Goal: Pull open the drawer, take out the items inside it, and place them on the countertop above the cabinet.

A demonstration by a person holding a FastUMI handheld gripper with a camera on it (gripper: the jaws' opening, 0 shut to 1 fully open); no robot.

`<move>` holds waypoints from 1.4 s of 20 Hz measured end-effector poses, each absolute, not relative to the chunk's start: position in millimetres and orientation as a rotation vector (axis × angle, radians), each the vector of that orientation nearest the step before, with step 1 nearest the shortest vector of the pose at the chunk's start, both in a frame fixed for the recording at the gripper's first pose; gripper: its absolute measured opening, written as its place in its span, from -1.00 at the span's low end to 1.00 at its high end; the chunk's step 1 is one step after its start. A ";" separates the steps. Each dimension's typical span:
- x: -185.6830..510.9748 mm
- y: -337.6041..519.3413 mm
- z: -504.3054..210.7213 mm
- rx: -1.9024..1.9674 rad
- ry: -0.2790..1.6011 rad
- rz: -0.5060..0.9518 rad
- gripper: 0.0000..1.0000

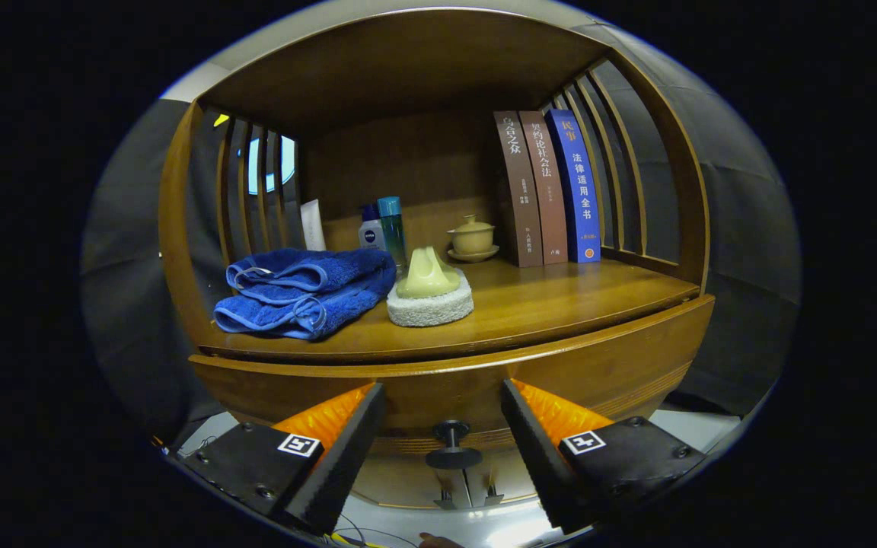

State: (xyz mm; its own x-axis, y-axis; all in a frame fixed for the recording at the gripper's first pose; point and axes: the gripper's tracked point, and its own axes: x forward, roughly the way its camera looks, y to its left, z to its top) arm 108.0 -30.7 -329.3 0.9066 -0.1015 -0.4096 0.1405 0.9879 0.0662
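The wooden cabinet is filling the scene, its open shelf acting as the bench above the drawer. The drawer front is sitting flush under the bench's front edge, so it is looking closed, and whatever it holds is hidden. Three books are standing upright at the bench's back right corner. A folded blue towel is lying toward the front left, and just beside it, touching or nearly so, a scrubbing pad with a pale handle is resting near the front edge. Further back a lidded cup on a saucer and two bottles are standing along the rear.

The claw is hanging open, its fingers spread wide on either side of the drawer's small dark knob, gripping nothing.

This is fitting two stages: the claw lining up on the knob with the drawer's contents yet to come out, or the towel and pad being those contents, already lying on the bench with the drawer shut again.
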 end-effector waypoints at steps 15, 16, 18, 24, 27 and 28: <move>105.7 -23.3 -296.1 0.095 0.380 -0.083 0.98; 105.0 -23.0 -288.0 0.096 0.378 -0.080 0.97; 102.3 -20.9 -259.0 0.101 0.355 -0.070 0.98; 99.2 -12.0 -148.3 0.111 0.253 -0.050 0.97; 92.0 -0.4 -107.9 0.100 0.247 -0.009 0.97; 88.2 2.5 -98.5 0.094 0.247 0.001 0.97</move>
State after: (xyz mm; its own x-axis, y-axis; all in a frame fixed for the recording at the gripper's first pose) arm 88.2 2.5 -98.5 0.9696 0.0124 -0.2445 0.0108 0.9956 0.0930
